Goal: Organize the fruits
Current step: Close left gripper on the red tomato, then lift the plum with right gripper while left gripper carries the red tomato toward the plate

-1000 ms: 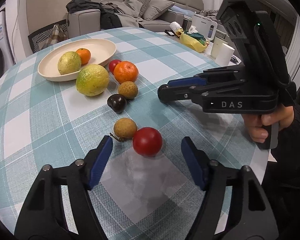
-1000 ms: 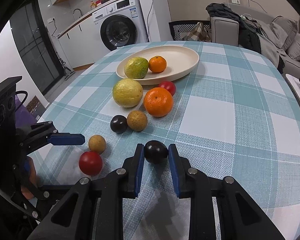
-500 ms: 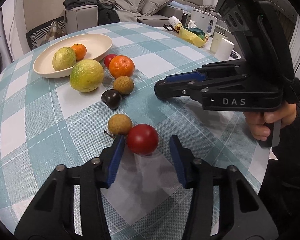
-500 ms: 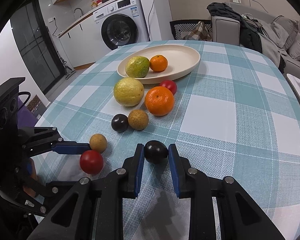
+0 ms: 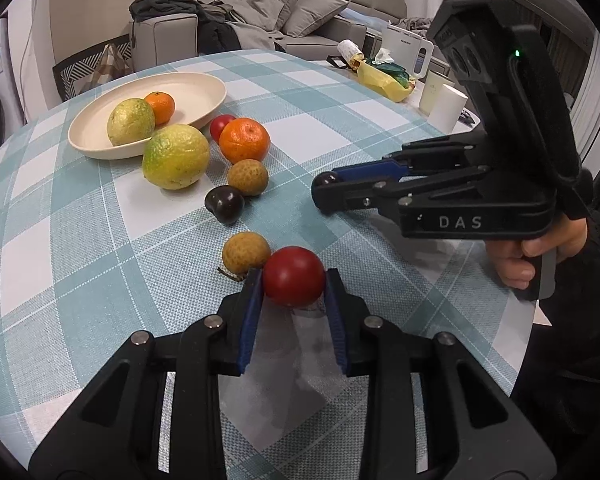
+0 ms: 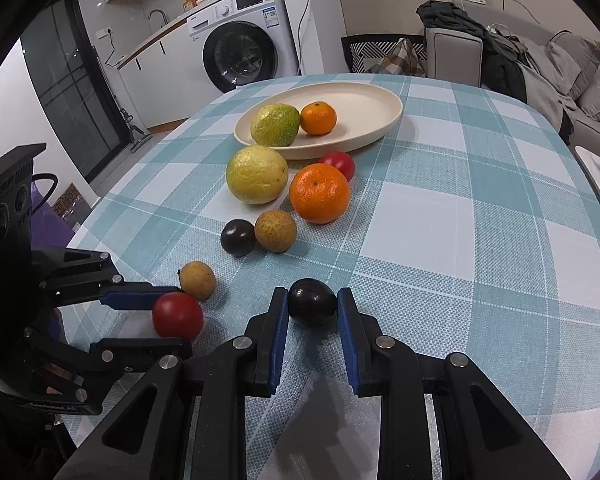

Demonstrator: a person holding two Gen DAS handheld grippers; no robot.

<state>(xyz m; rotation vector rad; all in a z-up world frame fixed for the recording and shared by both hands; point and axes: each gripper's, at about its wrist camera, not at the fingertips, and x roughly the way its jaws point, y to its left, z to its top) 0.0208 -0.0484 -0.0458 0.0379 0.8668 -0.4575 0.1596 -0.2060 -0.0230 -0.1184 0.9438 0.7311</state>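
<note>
My left gripper [image 5: 294, 284] is shut on a red tomato [image 5: 294, 281] at the near edge of the checked table; it also shows in the right wrist view [image 6: 177, 321]. A brown longan [image 5: 245, 252] touches the tomato's left side. My right gripper [image 6: 312, 302] is shut on a dark plum [image 6: 312, 302] just above the cloth. A cream plate [image 6: 360, 104] at the back holds a green-yellow fruit [image 6: 275, 125] and a small orange [image 6: 318, 118]. In front of it lie a yellow-green citrus [image 6: 257, 174], a large orange [image 6: 319, 193], a second tomato [image 6: 337, 162], a longan [image 6: 275, 230] and a dark plum [image 6: 237, 237].
The right gripper's body [image 5: 480, 184] and the hand holding it fill the right side of the left wrist view. A yellow bag [image 5: 384, 78], white cups [image 5: 446, 108] and a kettle [image 5: 406, 50] stand at the far right edge. A washing machine [image 6: 240, 56] and sofa lie beyond.
My left gripper moved forward and closed its jaws onto the red tomato. My right gripper stayed shut on the dark plum and barely moved.
</note>
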